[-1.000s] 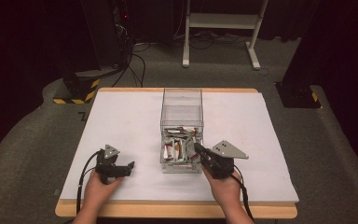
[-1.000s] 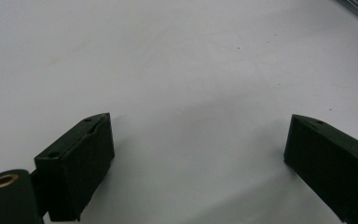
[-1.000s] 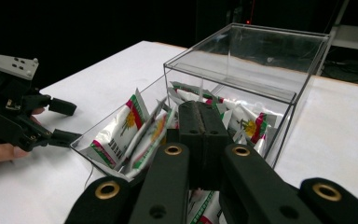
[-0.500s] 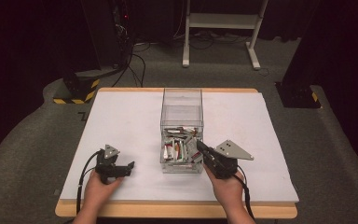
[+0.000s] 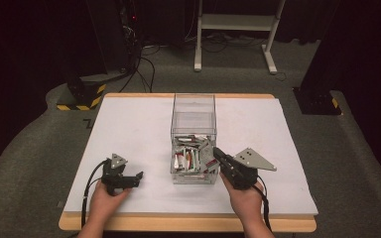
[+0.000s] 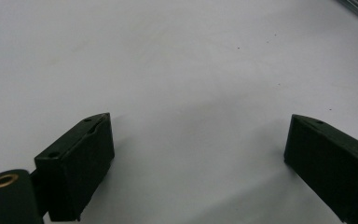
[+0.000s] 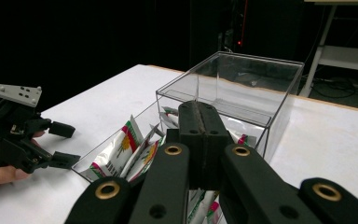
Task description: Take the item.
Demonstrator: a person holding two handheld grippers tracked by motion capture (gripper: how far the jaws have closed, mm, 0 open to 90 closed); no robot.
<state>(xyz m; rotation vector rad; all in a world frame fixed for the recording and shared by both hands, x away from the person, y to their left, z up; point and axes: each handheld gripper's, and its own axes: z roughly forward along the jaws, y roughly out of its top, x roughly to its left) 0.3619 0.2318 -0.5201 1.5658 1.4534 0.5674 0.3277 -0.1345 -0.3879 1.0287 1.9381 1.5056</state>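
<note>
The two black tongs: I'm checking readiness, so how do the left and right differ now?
The left tongs stand open over bare white table; the right tongs are shut, nothing between them. The left sits apart from the clear plastic box of packets; the right reaches its near end. Both are hand-held.

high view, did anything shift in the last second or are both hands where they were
Hardly anything. The right gripper edged slightly away from the clear drawer box, its fingers shut and empty above the packets. The left gripper stayed open on the white table. Box and packets lie as before.
</note>
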